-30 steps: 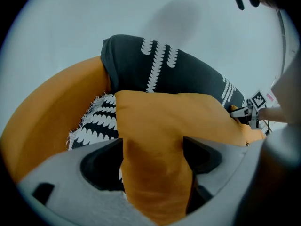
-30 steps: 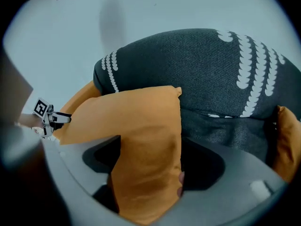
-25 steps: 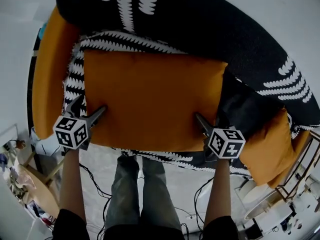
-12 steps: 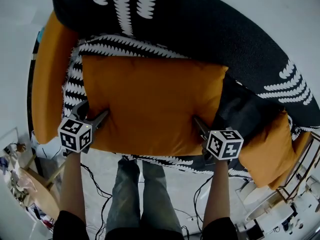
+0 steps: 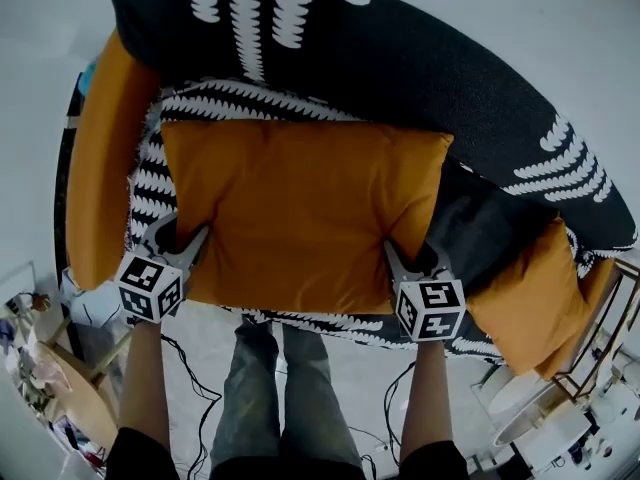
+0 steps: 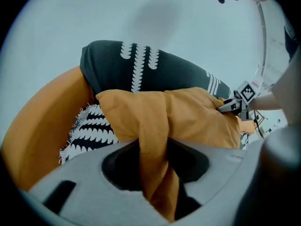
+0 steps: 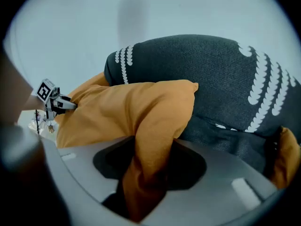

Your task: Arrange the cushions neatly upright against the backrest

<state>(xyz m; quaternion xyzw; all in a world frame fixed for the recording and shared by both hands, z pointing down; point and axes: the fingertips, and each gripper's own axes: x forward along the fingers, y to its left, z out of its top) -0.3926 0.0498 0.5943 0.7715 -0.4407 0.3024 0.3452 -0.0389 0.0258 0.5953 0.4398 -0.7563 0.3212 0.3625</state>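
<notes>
Gripper views alone show jaws closing on cushion (image 6: pixel 188 112).

Head camera: overhead, steeply down on left gripper (image 5: pixel 180 238) and right gripper (image 5: pixel 412 256). Gripper cameras: tight behind own jaws, facing across orange cushion (image 5: pixel 300 208) toward backrest (image 5: pixel 420 68) ahead. All three share cushion and backrest; each claw camera catches the opposite claw.

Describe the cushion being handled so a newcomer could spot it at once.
Find the black backrest with white leaf print. On the seat before it sits the large orange cushion, its near edge pinched by the left gripper and right gripper, whose jaws have just been closing. The other orange cushion, at the seat's right end, is untouched.
</notes>
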